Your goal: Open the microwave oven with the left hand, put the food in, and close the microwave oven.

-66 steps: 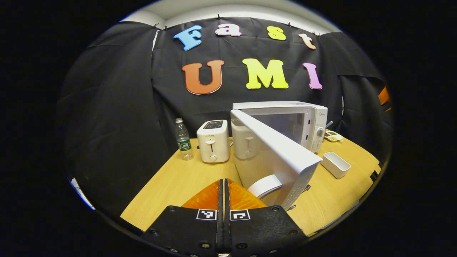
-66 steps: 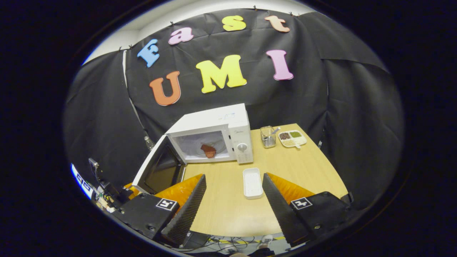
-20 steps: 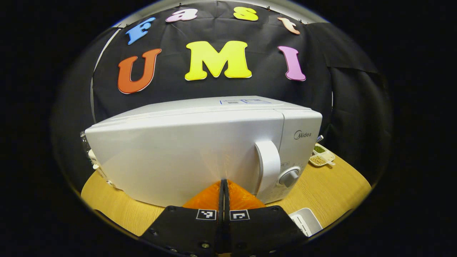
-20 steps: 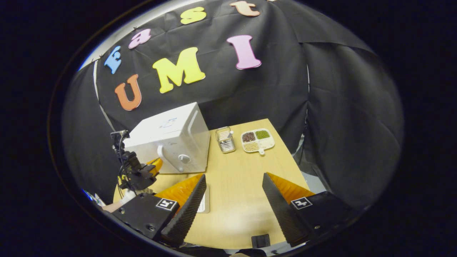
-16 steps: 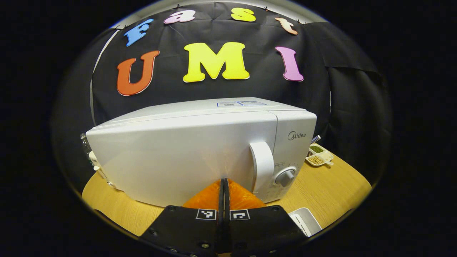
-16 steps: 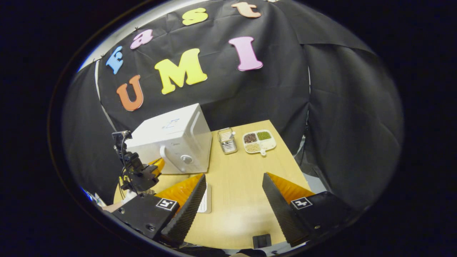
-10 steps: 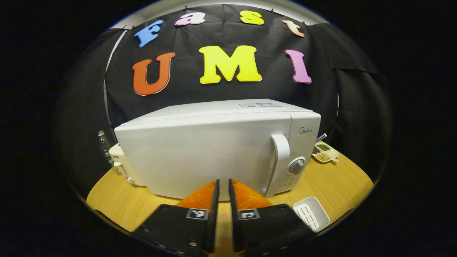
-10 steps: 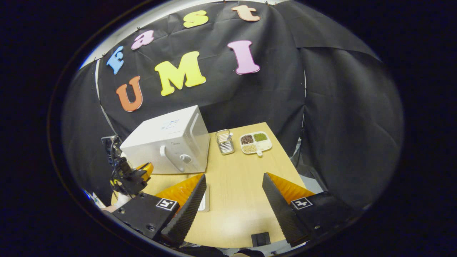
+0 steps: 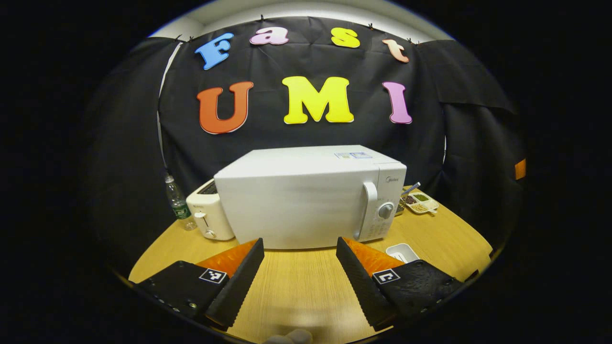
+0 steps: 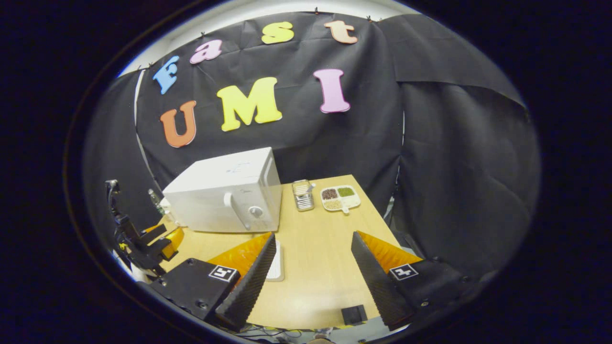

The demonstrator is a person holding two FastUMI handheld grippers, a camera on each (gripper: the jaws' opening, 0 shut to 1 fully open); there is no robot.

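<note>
The white microwave oven (image 9: 306,200) stands on the wooden table with its door shut, its handle (image 9: 367,210) and dial (image 9: 385,210) at the right of its front. The food is hidden inside. My left gripper (image 9: 300,252) hangs open in front of the door, a short way off it, with nothing between its fingers. In the right gripper view the microwave oven (image 10: 224,198) sits at the back left and my right gripper (image 10: 313,248) is open over the table's near part, holding nothing. The left gripper (image 10: 160,239) shows there at the far left.
A white toaster (image 9: 208,215) and a water bottle (image 9: 178,203) stand left of the microwave oven. An empty white tray (image 9: 401,252) lies near its right front corner. A divided dish of beans (image 10: 340,197) and a metal holder (image 10: 302,195) sit at the back right. The table (image 10: 325,267) edge is close.
The left gripper pushed the door shut, then drew back from the microwave oven and opened its fingers. The right gripper stayed open and barely moved.
</note>
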